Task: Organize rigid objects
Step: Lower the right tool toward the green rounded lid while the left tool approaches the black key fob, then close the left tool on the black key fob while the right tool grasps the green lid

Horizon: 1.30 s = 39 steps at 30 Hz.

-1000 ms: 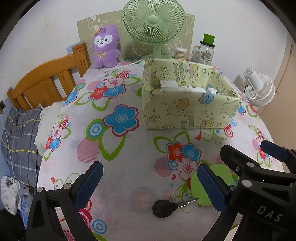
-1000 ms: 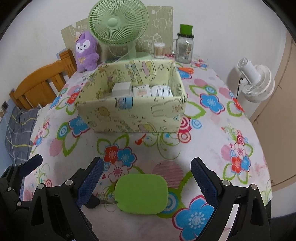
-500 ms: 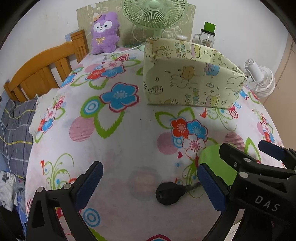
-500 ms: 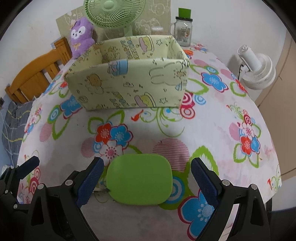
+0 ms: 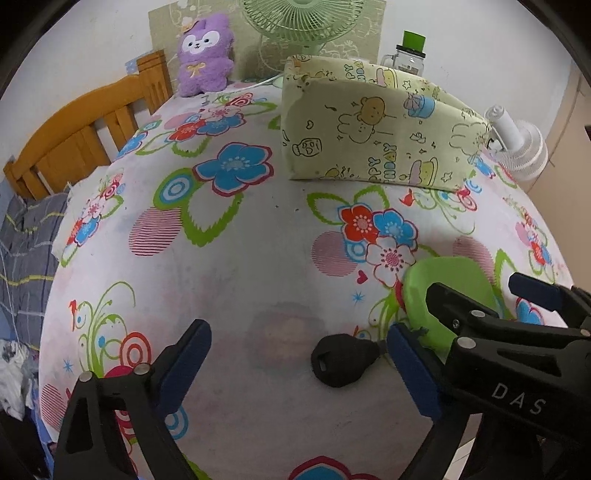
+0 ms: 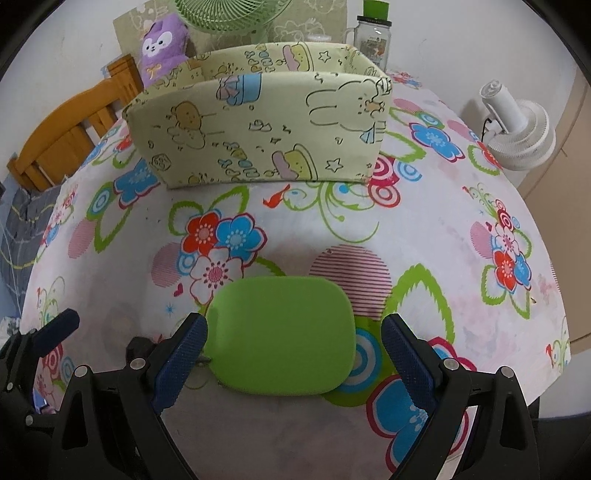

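A black-headed key lies on the flowered tablecloth. My left gripper hangs low around it, jaws closing. The key sits close to the right pad, and neither pad presses on it. Just right of the key lies a flat green rounded pad. In the right wrist view my right gripper straddles the green pad. It is open, its left pad at the pad's edge and a gap on the right. A pale yellow-green cartoon-print box stands behind, also visible as the box.
At the table's far side stand a green fan, a purple plush and a green-lidded jar. A white fan stands off the right edge. A wooden chair back is at the left, bedding below it.
Both grippers have sunk toward the table, so the box's inside no longer shows. The key and green pad now lie between the fingers. The left jaws have narrowed slightly.
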Each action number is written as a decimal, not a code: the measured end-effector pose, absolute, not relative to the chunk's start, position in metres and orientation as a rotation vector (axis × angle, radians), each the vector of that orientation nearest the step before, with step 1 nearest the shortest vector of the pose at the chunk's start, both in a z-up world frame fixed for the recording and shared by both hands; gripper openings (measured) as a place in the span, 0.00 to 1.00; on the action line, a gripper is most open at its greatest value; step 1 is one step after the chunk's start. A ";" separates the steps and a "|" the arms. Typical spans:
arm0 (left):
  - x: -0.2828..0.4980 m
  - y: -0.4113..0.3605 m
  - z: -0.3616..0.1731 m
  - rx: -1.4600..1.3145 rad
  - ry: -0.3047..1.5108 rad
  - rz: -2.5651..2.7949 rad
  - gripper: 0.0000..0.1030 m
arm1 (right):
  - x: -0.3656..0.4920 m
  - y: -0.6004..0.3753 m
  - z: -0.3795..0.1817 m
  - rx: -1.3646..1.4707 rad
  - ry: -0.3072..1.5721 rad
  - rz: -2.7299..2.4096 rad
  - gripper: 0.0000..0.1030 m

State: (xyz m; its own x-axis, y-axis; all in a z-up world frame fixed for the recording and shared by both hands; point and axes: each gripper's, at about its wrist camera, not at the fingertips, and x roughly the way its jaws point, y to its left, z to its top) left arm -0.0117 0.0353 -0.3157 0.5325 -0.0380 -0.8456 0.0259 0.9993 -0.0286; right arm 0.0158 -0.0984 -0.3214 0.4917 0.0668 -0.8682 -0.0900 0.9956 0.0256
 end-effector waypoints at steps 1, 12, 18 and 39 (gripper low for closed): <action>-0.013 0.036 -0.317 -0.013 1.009 -0.048 0.87 | 0.015 -0.098 -0.323 -0.024 1.055 0.095 0.94; -0.020 0.032 -0.320 0.035 1.027 -0.104 0.82 | 0.014 -0.096 -0.328 -0.027 1.074 0.086 0.94; -0.021 0.030 -0.326 0.039 1.039 -0.109 0.77 | 0.016 -0.094 -0.330 -0.025 1.080 0.082 0.94; -0.002 0.017 -0.324 0.071 0.996 -0.150 0.56 | 0.027 -0.093 -0.327 -0.025 1.073 0.052 0.94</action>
State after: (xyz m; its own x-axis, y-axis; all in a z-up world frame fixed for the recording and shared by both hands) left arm -0.0019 0.0165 -0.3237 0.5342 -0.0929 -0.8402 0.1580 0.9874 -0.0087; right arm 0.0270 -0.0925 -0.3268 0.4765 0.0309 -0.8787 -0.0549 0.9985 0.0054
